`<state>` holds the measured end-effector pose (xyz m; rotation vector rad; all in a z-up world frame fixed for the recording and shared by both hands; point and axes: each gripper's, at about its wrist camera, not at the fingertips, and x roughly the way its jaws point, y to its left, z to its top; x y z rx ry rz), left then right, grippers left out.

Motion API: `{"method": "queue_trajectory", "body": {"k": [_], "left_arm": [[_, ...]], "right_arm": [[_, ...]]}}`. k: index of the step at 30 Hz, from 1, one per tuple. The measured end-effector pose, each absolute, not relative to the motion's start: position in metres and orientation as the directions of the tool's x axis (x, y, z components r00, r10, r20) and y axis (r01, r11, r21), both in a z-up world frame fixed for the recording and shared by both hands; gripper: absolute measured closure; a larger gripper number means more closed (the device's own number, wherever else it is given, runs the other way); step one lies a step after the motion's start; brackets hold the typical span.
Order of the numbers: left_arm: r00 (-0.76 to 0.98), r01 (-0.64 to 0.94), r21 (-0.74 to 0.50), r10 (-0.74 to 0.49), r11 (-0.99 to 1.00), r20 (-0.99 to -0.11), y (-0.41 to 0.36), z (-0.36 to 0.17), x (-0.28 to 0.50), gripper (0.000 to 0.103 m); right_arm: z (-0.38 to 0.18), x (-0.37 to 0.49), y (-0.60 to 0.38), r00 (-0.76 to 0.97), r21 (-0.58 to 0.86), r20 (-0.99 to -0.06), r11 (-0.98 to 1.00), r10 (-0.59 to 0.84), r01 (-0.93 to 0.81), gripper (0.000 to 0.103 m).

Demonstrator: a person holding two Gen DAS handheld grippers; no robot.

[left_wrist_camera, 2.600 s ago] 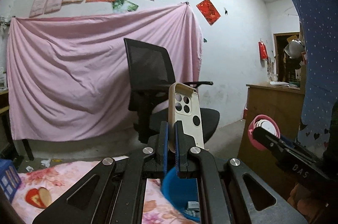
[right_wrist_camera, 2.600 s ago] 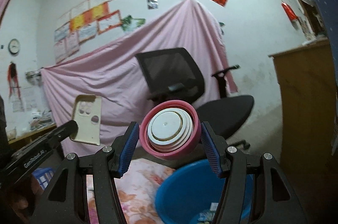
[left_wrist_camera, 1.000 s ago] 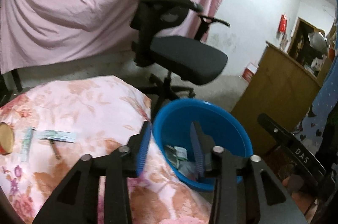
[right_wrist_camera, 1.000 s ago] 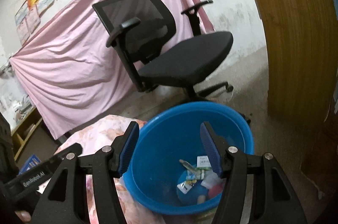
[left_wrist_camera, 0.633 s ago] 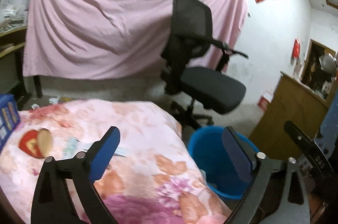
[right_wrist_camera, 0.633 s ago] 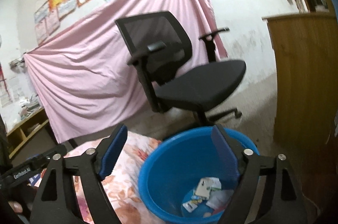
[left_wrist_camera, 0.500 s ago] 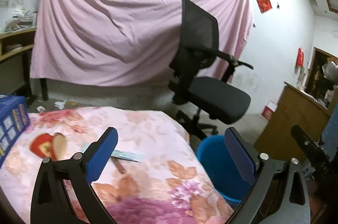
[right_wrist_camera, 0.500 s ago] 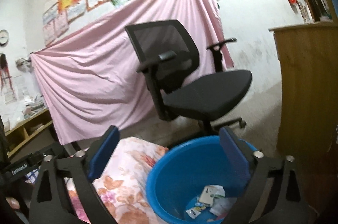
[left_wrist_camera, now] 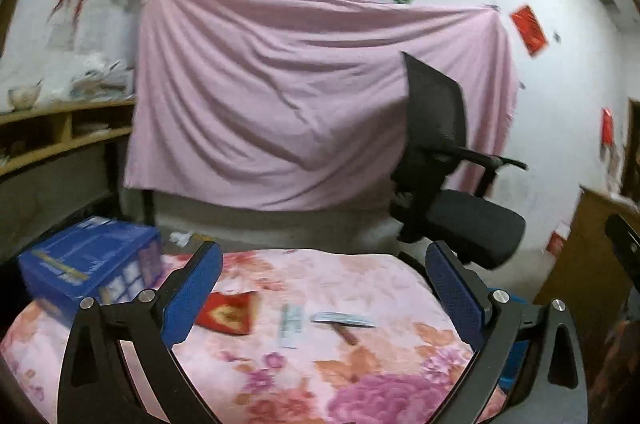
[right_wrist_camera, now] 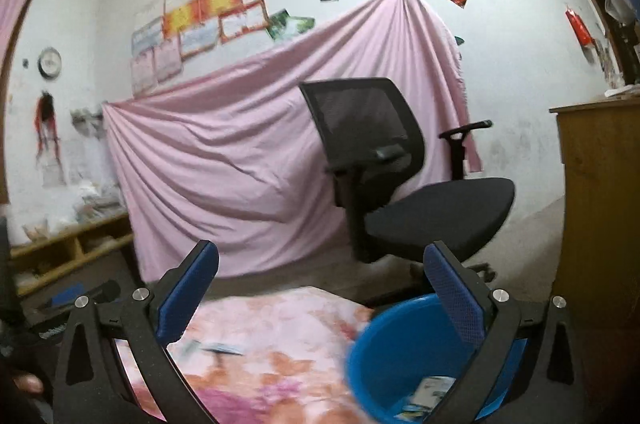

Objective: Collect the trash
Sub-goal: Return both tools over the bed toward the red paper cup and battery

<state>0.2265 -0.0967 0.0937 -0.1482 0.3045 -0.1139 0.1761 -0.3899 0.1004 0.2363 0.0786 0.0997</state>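
While left tongs (left_wrist_camera: 324,288) gape | paper scraps (left_wrist_camera: 316,322) below, untouched

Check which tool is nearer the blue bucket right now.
Right. The right tool hangs just above the blue bucket; the left tool faces the floral tabletop, bucket at its right edge.

Pink floral cloth (left_wrist_camera: 360,356) on the tabletop; red packet (left_wrist_camera: 229,313); blue box (left_wrist_camera: 86,264); blue bucket (right_wrist_camera: 396,344); plain pink sheet (left_wrist_camera: 280,104); black mesh chair (right_wrist_camera: 384,160); blue-padded black fingers (left_wrist_camera: 192,298); brown wooden cabinet (right_wrist_camera: 600,208).
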Motion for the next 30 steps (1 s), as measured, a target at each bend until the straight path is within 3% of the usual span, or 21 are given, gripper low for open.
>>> {"method": "queue_trajectory", "body": {"k": [3,7,18,30], "left_arm": [[0.956,0.073,-0.129,-0.106,0.989,-0.273,-0.075,0.094,0.224,0.003],[0.962,0.046,-0.081,-0.065,0.996,-0.266,-0.05,0.086,0.224,0.003],[0.977,0.01,-0.072,-0.025,0.997,-0.214,-0.022,0.069,0.231,0.003],[0.932,0.065,-0.027,-0.07,0.998,-0.356,-0.011,0.037,0.268,0.003]], "right_arm": [[0.103,0.177,-0.366,0.991,0.162,-0.062,0.981,0.121,-0.109,0.0],[0.095,0.189,-0.344,0.979,0.173,-0.094,0.971,0.182,-0.164,0.0],[0.071,0.208,-0.278,0.948,0.044,-0.148,0.959,0.283,-0.279,0.0],[0.053,0.239,-0.255,0.933,0.029,-0.228,0.96,0.278,-0.279,0.0]]}}
